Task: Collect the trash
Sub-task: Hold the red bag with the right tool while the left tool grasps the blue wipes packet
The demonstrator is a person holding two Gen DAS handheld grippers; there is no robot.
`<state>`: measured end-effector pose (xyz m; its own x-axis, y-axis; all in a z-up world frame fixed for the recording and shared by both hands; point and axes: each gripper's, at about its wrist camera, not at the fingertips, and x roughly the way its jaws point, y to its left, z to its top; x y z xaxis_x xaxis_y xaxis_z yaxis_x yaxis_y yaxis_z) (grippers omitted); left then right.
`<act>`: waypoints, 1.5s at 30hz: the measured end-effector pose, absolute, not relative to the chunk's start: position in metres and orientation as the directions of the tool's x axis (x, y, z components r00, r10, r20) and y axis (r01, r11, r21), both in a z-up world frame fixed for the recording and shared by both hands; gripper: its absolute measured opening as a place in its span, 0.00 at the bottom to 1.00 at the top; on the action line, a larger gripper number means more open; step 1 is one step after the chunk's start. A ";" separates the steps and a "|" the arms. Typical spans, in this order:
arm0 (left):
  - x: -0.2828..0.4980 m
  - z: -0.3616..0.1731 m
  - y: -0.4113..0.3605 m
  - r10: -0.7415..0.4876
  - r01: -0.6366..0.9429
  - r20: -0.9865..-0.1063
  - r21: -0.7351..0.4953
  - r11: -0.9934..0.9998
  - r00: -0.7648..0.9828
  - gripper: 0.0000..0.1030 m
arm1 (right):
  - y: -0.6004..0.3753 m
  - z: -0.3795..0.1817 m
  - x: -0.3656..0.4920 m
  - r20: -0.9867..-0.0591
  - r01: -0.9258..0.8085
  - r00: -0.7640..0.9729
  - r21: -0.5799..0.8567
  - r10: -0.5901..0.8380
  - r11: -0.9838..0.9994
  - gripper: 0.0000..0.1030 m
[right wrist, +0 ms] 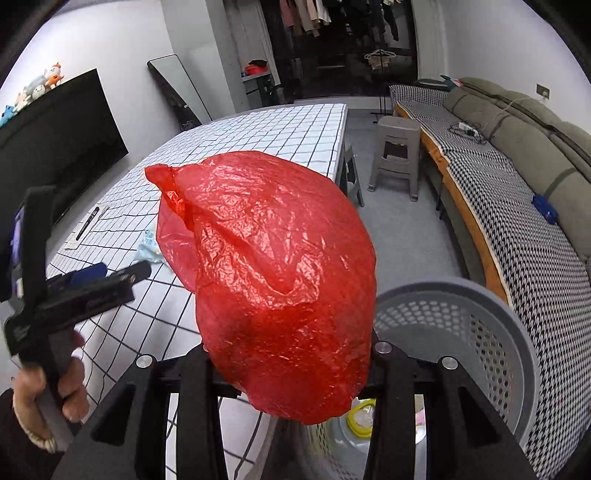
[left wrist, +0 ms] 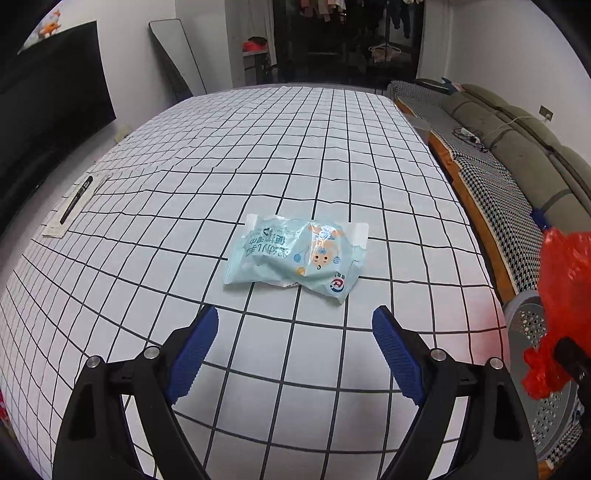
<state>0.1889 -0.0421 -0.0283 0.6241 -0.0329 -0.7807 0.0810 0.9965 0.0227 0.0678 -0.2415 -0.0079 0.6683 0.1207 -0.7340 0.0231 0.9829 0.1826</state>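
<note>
Two jobs running. Right gripper clamps red bag beside table edge, just short of grey basket; next: carry over rim, release. Left gripper wide, empty, above table facing wrapper; next: advance, close.

You are in a home living room: a sofa right of the checked table, a television left, hanging clothes beyond
</note>
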 end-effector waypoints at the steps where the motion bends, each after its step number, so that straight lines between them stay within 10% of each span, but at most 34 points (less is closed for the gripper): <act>1: 0.192 -0.030 -0.043 -0.033 0.080 -0.781 0.022 0.997 0.623 0.81 | -0.242 -0.010 0.064 -0.736 0.025 0.665 0.191 0.126 0.981 0.38; 45: 0.228 -0.017 -0.017 0.071 -0.025 -0.771 0.071 0.997 0.633 0.82 | -0.238 -0.018 0.059 -0.722 -0.029 0.650 0.291 0.239 0.956 0.38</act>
<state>0.2276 -0.0172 -0.0165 0.6330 0.0709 -0.7709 -0.0250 0.9971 0.0713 0.0589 -0.2382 -0.0182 0.6497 0.2393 -0.7215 -0.0290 0.9563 0.2911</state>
